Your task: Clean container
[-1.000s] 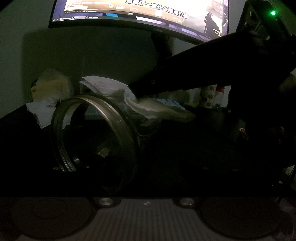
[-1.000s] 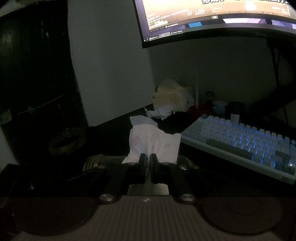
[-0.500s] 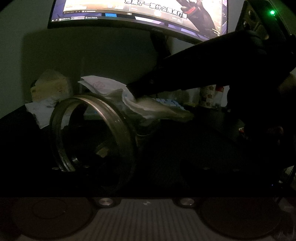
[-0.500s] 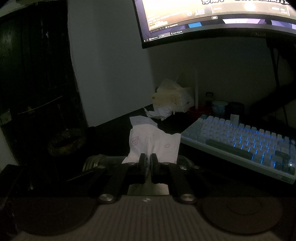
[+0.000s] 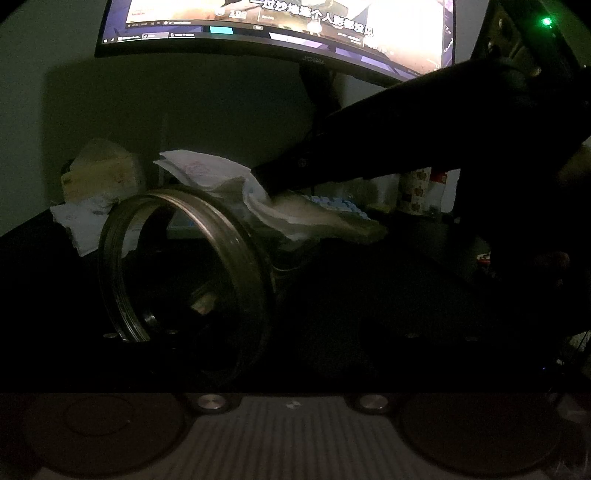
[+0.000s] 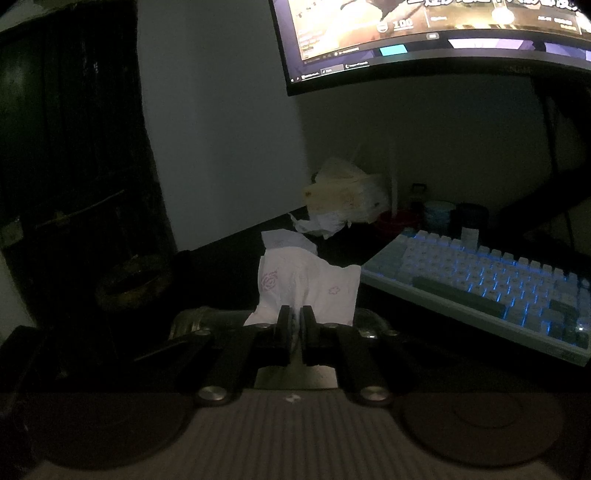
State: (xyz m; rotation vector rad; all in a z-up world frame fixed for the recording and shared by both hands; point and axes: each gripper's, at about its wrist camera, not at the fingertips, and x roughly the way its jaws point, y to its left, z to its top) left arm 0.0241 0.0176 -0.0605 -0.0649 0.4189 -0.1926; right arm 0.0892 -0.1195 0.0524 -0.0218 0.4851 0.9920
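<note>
A clear glass jar lies on its side with its threaded mouth toward the left wrist camera; my left gripper appears to hold it, but its fingers are lost in the dark. My right gripper is shut on a white tissue with a pink flower print. In the left wrist view that gripper reaches in from the right and presses the tissue on the jar's upper outer wall. The jar shows below the right gripper in its own view.
A backlit keyboard lies at the right. A tissue pack and crumpled tissue sit at the back by small cups. A monitor hangs above. A dark round lid lies at the left.
The scene is nearly still. Only the picture on the monitor changed; the tissue and the jar keep their places.
</note>
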